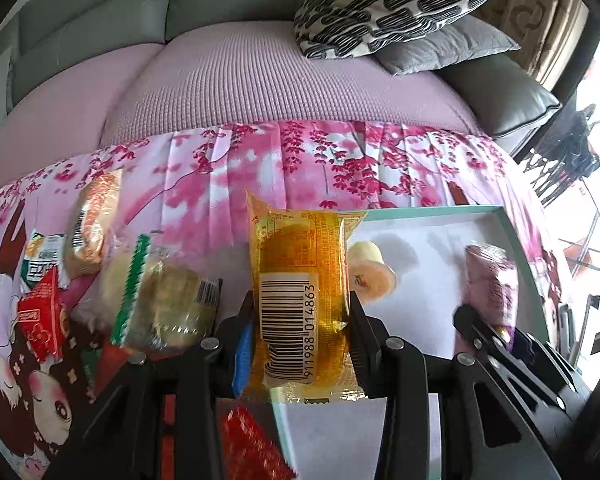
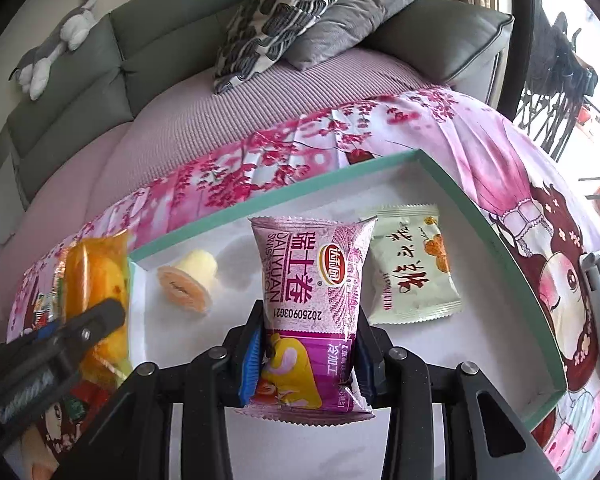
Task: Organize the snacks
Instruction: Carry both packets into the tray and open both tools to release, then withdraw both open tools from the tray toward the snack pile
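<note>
Both grippers carried snacks above the tray (image 2: 476, 216). The left gripper (image 1: 304, 332), jaws clamped on the yellow packet (image 1: 300, 280), hung over the tray's left edge. The right gripper (image 2: 310, 356) pinched the purple packet (image 2: 312, 288) mid-tray. Both packets' long axes pointed away along the fingers, apparently for flat placement.
</note>
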The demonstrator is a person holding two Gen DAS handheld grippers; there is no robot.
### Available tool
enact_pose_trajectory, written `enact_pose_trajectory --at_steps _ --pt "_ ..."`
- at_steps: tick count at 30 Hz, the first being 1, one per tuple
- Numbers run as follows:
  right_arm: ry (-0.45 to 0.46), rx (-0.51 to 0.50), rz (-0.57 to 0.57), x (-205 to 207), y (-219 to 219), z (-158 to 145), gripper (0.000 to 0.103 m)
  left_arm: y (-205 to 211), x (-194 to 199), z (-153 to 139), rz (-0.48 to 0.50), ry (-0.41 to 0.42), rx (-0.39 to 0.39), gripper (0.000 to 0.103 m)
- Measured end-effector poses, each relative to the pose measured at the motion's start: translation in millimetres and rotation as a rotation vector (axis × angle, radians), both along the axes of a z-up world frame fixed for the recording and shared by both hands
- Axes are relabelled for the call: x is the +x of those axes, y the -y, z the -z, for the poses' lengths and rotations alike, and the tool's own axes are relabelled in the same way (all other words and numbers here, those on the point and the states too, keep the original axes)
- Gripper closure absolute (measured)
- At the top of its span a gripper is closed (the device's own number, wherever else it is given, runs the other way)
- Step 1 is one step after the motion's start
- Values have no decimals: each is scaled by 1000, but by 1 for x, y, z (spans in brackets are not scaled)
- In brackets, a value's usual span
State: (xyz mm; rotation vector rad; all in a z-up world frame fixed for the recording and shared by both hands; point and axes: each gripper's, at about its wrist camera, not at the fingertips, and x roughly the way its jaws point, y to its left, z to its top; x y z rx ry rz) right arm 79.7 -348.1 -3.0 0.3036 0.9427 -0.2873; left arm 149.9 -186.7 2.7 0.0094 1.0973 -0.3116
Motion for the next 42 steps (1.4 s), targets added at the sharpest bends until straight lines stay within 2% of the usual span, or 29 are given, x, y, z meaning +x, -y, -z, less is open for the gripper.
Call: enact_pose_trajectory --at_steps 17,22,24,25,34,36,37,38,42 --pt "-5 14 28 -1 19 10 62 43 13 24 57 -41 31 61" --pt "-9 8 20 0 17 11 62 39 11 19 47 -34 32 59" --pt "-12 12 21 -1 17 10 61 36 10 15 38 -28 37 48" --pt "-16 11 22 -1 18 10 61 34 9 12 35 -24 39 45" --pt "-38 22 19 -4 19 8 60 19 -5 -7 14 9 36 44" --pt "-34 24 19 -4 19 8 55 16 -6 -9 1 12 38 35" --pt "-29 30 25 -5 21 8 44 14 -7 -10 -7 14 38 32" --pt "-26 34 29 -6 22 7 40 13 -6 -9 -18 15 42 28" --pt "-18 32 35 -7 24 7 31 6 -6 -10 -55 14 48 24"
